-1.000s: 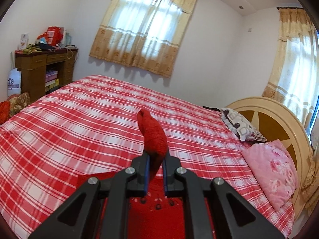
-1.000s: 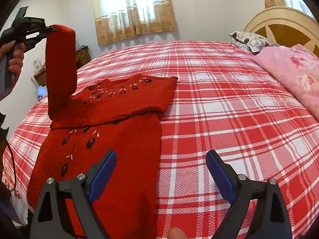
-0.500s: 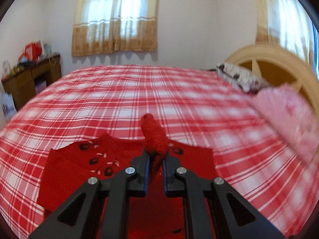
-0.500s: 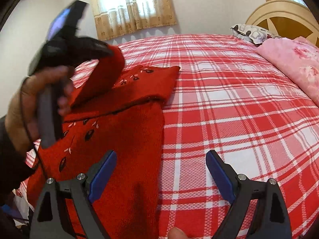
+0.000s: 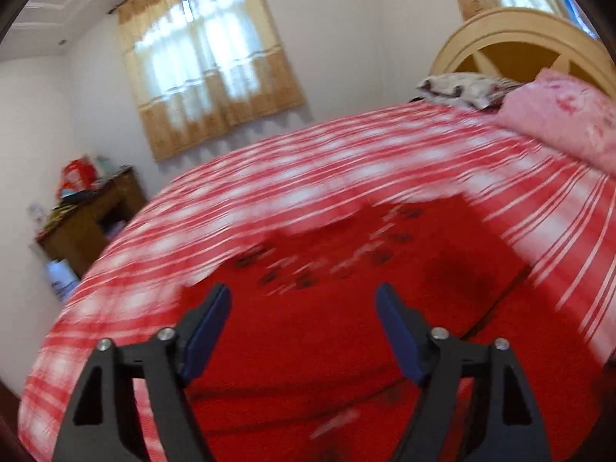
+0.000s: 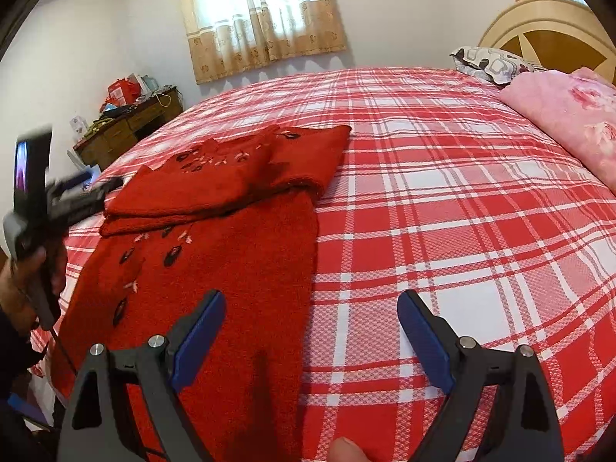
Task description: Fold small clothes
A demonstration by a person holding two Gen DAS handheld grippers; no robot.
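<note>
The red sweater lies flat on the red plaid bed, near its left edge, upper part folded down over the body. The left hand-held gripper hovers above the sweater, fingers apart, holding nothing; this view is motion-blurred. The right hand-held gripper is likewise spread wide and empty, over the sweater's right edge. Pink pillow rests at the headboard.

**Both grippers spread wide, nothing held**

The left gripper has its blue-padded jaws wide apart; the left hand clutches its handle at the far side. The right gripper gapes equally wide, a fingertip showing beneath it.
</note>
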